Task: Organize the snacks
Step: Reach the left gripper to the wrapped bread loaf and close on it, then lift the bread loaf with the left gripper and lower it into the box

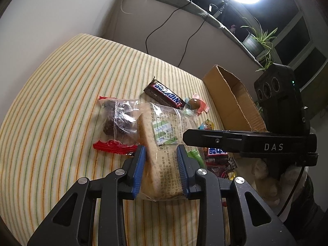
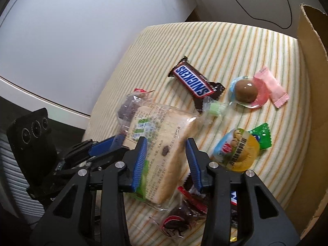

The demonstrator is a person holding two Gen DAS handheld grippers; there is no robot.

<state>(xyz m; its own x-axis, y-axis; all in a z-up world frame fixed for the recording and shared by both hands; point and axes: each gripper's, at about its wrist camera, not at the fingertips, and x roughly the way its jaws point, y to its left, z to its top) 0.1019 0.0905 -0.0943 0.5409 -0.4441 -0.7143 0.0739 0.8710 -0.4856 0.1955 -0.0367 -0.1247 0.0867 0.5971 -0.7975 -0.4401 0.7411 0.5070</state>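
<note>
Blue-padded jaws of the left gripper sit nearest the lens, nearly closed, with a clear-wrapped bread slice between them. Both pads meet the wrapper's sides, so I read this as a grip on the near end of the packet. In the right wrist view, the right gripper straddles the same bread slice from another side. Its left pad lies against the wrapper; its right pad stands slightly off the crust, so whether it is clamped I cannot tell.

Progress: judged early. The cardboard box stands at the far right edge of the striped cushion, and what shows of its interior looks empty. All snacks in view are on the cushion, loose in the middle.

Left to sort:
- Snickers bar, beyond the bread, toward the far edge.
- round brown candy in a clear cup, with a pink sachet touching it, near the box wall.
- yellow jelly cup, just right of the right gripper.
- dark cake in a red-edged clear pack, touching the bread's left side.
- more red wrappers under the right gripper, partly hidden.

Bread slice: pale, thick, wedge-like, in a loose crinkled film with green label and small print. Soft, likely to deform under squeeze.
</note>
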